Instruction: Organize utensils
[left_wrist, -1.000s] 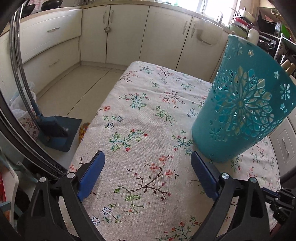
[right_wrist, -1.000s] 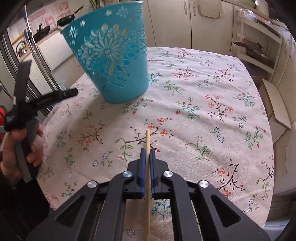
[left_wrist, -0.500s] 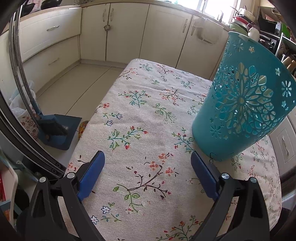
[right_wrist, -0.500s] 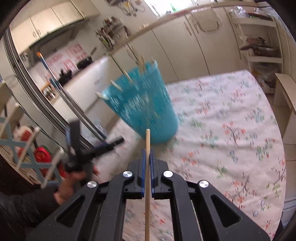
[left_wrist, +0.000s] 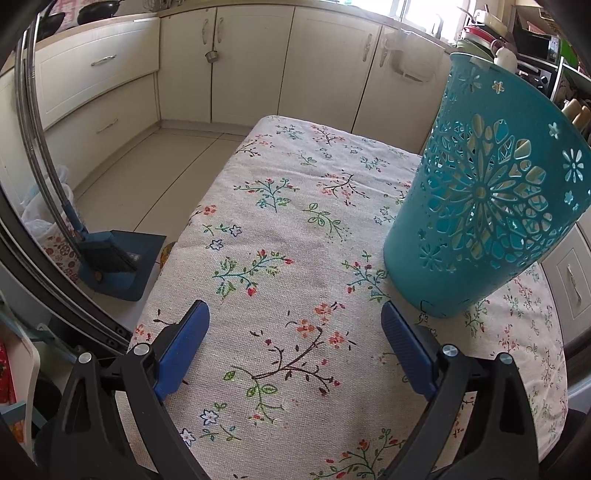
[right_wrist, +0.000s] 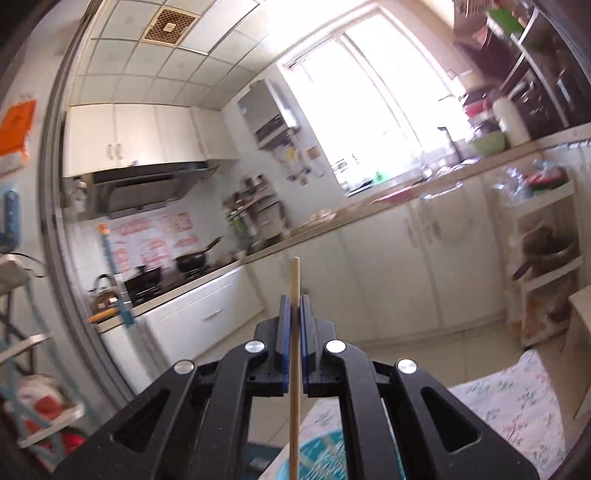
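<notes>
A teal cut-out plastic holder (left_wrist: 484, 206) stands on the floral tablecloth (left_wrist: 280, 229), right of centre in the left wrist view, with pale utensil shapes showing through its holes. My left gripper (left_wrist: 293, 336) hovers above the cloth just left of the holder's base, open and with nothing between its blue pads (left_wrist: 183, 343). My right gripper (right_wrist: 294, 306) points level across the kitchen, shut on a thin wooden chopstick (right_wrist: 294, 369) that sticks out past the pads. A blurred piece of the teal holder (right_wrist: 325, 458) shows below it at the bottom edge.
Cream kitchen cabinets (left_wrist: 258, 66) line the far wall beyond the table. A blue dustpan and brush (left_wrist: 114, 258) lean on the floor at the left. A stove with pans (right_wrist: 162, 273), a counter, a bright window (right_wrist: 369, 96) and shelves (right_wrist: 546, 236) fill the right wrist view.
My right gripper has risen with the chopstick and tilted up from facing the table to facing the kitchen wall; the holder dropped to the bottom of its view. The left gripper stayed put.
</notes>
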